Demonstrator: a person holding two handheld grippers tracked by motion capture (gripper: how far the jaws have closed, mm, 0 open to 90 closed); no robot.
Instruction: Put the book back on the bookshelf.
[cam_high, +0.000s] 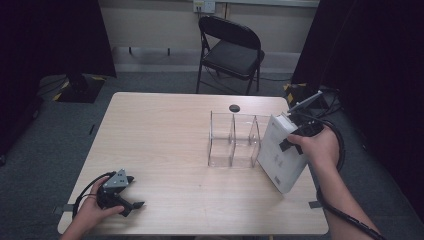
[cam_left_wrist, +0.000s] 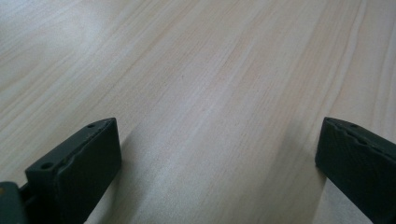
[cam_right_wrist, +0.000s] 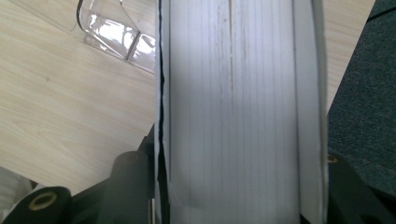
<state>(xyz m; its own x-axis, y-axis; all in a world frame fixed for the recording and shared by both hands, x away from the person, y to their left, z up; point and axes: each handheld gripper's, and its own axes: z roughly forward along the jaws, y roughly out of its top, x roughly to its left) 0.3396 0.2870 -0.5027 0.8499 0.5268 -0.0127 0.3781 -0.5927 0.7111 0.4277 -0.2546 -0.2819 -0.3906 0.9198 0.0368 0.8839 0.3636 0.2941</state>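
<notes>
Pale wood-grain laminate covers the square table (cam_high: 165, 150), which is set on grey carpet in a room hung with dark curtains at both sides. One black folding chair (cam_high: 231, 50) is placed beyond the far edge, in front of a cream wall. One small dark round spot (cam_high: 234, 108) is seen on the table near that far edge.

One white book (cam_high: 281, 152) is held tilted above the right part of the table, its lower corner close to the right edge, just beside one clear plastic organiser (cam_high: 234, 140) divided into three compartments. Whether book and organiser touch cannot be told. The book is thick, with a plain white cover bearing faint print, and in the right gripper view its page block (cam_right_wrist: 233, 107) is seen as a pale striped band between thin cover edges.

The right gripper (cam_high: 295, 140) is clamped across the thickness of the book, a jaw pressed on each cover, and is gripped by the person's right hand (cam_high: 320, 147). The left gripper (cam_high: 131, 199) is kept low at the near left corner of the table, its two jaws spread wide with bare wood between them. Two grippers and two forearms are counted.
</notes>
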